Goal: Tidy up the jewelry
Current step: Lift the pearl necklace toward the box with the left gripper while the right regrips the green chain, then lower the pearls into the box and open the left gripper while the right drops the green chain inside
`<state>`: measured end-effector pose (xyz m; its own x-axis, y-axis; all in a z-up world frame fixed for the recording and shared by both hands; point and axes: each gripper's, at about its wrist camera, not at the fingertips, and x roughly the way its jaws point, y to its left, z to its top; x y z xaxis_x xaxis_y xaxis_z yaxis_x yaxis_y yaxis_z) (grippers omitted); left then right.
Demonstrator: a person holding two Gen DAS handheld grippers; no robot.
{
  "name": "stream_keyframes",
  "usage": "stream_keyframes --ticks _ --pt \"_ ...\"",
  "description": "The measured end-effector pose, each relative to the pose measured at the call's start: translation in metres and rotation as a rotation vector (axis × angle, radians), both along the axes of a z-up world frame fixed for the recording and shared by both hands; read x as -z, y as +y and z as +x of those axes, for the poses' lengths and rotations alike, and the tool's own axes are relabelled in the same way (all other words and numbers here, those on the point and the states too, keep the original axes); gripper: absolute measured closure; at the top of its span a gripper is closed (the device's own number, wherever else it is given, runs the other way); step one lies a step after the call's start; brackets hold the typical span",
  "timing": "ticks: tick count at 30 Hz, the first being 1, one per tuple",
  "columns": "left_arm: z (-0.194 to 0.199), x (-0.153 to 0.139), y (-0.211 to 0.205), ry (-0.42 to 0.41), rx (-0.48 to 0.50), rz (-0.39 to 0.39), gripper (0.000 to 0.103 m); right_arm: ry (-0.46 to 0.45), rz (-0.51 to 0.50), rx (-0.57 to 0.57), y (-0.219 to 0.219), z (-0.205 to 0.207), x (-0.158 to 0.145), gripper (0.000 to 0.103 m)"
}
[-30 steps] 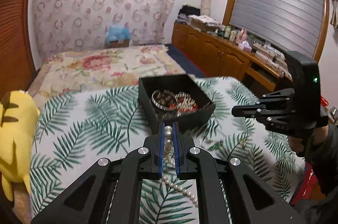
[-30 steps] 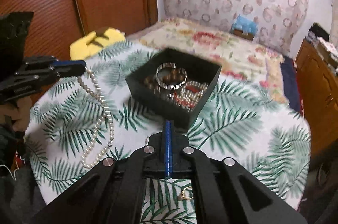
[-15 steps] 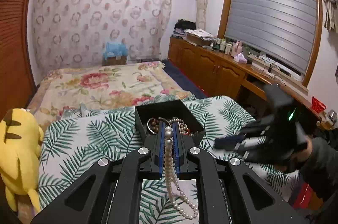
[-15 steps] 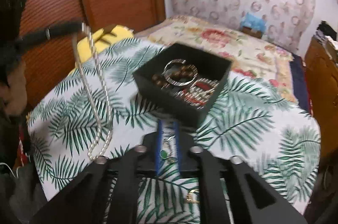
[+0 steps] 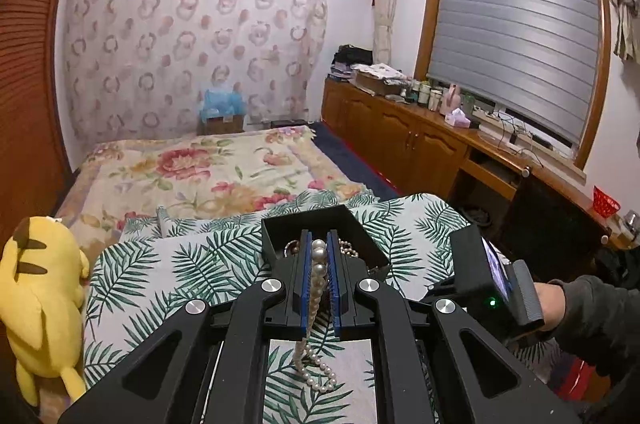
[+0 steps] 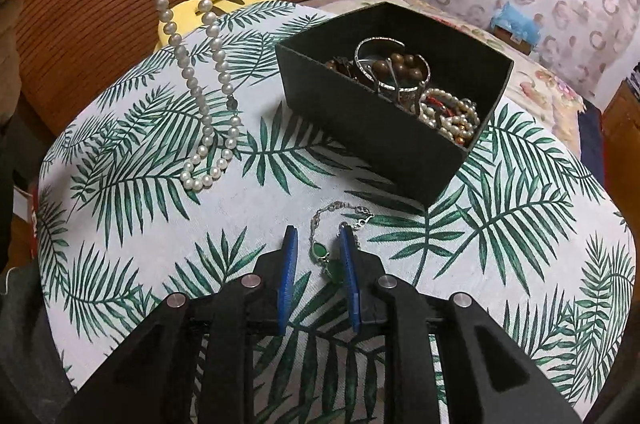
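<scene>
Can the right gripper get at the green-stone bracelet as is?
Probably yes: the right gripper has open jaws straddling the green-stone bracelet on the tablecloth, nothing between; the black box sits clear behind.

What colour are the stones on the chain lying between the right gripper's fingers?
Green, set in silver, on the chain; the right wrist view shows it best.

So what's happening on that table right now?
A person is sorting jewelry with two handheld grippers. The left gripper is shut on a pearl necklace, lifted so its loop trails down to the leaf-print tablecloth. The right gripper is low over the cloth, jaws apart on either side of a green-stone chain bracelet, not gripping it. The black box beyond already holds bangles and beads.
</scene>
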<state>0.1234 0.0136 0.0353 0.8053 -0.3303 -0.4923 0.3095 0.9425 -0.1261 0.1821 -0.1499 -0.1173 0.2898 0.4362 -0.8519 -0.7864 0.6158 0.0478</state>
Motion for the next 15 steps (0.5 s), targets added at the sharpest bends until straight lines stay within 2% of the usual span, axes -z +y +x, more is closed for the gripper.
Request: stream_keyframes --ticks 6,8,9,15 --pt "0.0001 -0.0001 -0.0008 -0.003 0.000 0.000 0.096 -0.004 -0.049 -0.032 -0.0015 -0.0064 -0.0021 0.079" --pt "0.0004 -0.0007 -0.0018 -0.010 0.000 0.000 0.096 -0.019 -0.059 -0.033 -0.0014 -0.0078 -0.0019 0.086" --pt "0.0012 -0.0012 -0.0024 -0.012 0.000 0.000 0.096 -0.021 -0.059 -0.032 -0.0021 -0.0077 -0.0017 0.094" --pt "0.0058 -0.0050 -0.0059 -0.026 0.001 0.008 0.096 -0.026 -0.032 -0.004 -0.0062 -0.0076 -0.0049 0.095"
